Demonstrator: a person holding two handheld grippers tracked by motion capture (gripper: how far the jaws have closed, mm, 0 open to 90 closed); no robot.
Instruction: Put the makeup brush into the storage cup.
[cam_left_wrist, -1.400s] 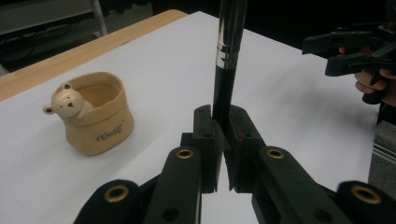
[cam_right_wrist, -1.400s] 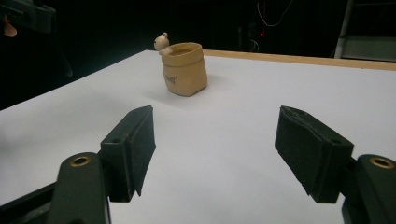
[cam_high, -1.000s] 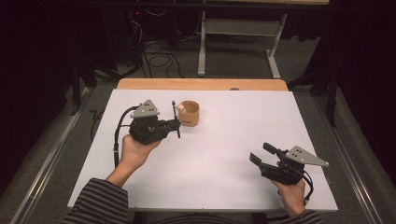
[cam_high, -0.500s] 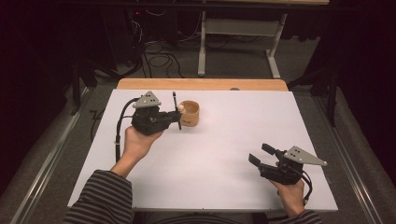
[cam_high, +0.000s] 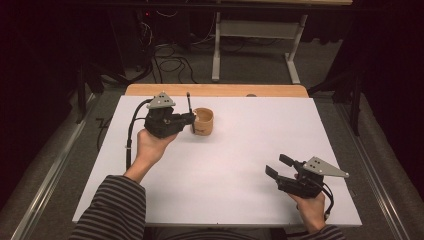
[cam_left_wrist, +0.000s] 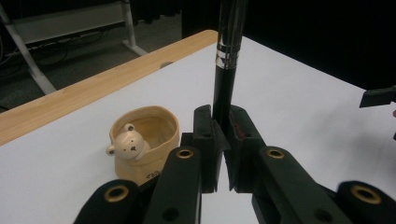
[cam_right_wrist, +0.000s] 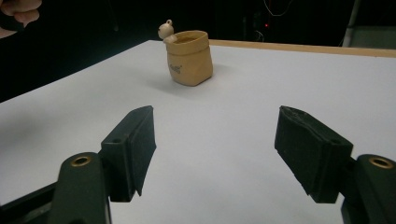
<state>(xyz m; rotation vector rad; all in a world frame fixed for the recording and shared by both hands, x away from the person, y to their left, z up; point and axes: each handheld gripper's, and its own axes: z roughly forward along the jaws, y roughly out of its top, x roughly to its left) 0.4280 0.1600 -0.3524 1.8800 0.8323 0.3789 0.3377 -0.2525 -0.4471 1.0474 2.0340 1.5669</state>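
Upright black pen (cam_left_wrist: 225, 88) beside bear cup (cam_left_wrist: 144, 142)

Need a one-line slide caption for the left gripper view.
Left tongs shut on an upright pen, beside a bear cup.

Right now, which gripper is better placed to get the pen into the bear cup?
Left. The left gripper is shut on the black pen, holding it upright right beside the bear cup. The right gripper is open, holds nothing, and sits near the table's front edge, far from the cup.
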